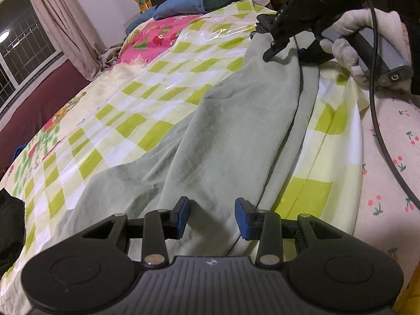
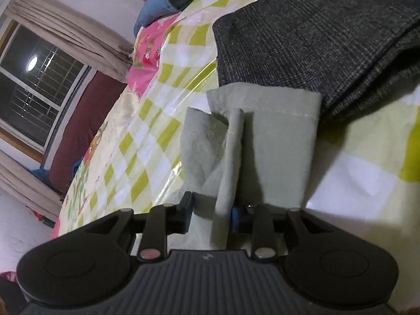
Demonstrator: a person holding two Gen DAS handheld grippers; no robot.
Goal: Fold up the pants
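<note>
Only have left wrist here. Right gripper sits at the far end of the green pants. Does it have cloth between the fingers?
Observer: Yes. A raised fold of the pants, just short of the hem, runs between the fingers of the right gripper. I cannot tell whether it is pinched tight.
Operator: Anything past that hem?
Observer: A folded dark grey checked garment lies right behind it on the bed sheet.

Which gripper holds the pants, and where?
Left gripper holds nothing. Right gripper straddles a fold near the pants hem; a firm grip cannot be told.
</note>
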